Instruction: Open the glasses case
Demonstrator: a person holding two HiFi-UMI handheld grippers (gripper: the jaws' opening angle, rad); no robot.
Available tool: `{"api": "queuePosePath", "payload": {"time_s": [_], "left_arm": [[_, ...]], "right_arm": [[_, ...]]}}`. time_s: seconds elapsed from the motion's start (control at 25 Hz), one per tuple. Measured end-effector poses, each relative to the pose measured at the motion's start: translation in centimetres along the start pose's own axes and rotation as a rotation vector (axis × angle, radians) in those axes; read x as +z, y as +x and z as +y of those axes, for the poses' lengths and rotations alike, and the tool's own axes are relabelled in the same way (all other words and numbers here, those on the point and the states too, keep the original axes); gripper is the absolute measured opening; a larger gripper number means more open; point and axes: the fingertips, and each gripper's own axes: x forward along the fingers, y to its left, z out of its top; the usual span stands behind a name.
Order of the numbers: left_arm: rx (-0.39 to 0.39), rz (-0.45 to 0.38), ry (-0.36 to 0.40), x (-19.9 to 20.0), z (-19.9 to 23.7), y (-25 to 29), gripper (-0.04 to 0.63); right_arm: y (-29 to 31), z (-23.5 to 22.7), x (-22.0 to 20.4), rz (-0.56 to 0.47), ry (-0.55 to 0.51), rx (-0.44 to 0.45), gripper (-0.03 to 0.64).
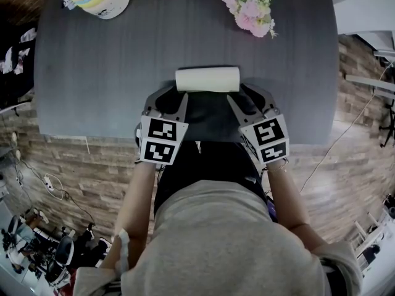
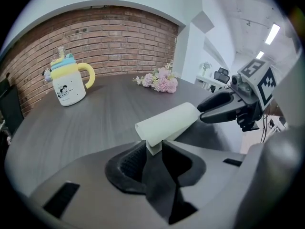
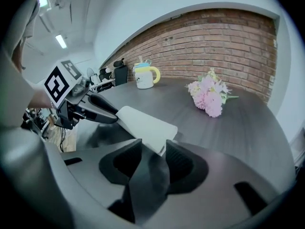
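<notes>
Grey table [image 1: 111,73], near edge: left gripper [image 1: 168,98], jaws half-narrowed, pinches the left end of the cream glasses case [image 1: 207,79], which lies crosswise at centre frame. Right gripper [image 1: 250,97], jaws wide, straddles the right end without pressing. Shell judged light, stiff, smooth, likely slippery; best gripped at the seam, lid against base.
</notes>
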Motion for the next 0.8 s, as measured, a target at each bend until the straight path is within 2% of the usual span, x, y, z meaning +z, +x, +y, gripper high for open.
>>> {"api": "queuePosePath", "payload": {"time_s": [0.28, 0.8], "left_arm": [[0.011, -0.006, 0.026, 0.2, -0.1, -0.2, 0.1], [0.047, -0.04, 0.047, 2.3, 0.5, -0.8, 0.1]], "right_arm": [[0.0, -0.2, 0.2, 0.004, -0.084, -0.036, 0.13], [-0.7, -0.6, 2.5, -0.046, -0.114, -0.037, 0.115]]}}
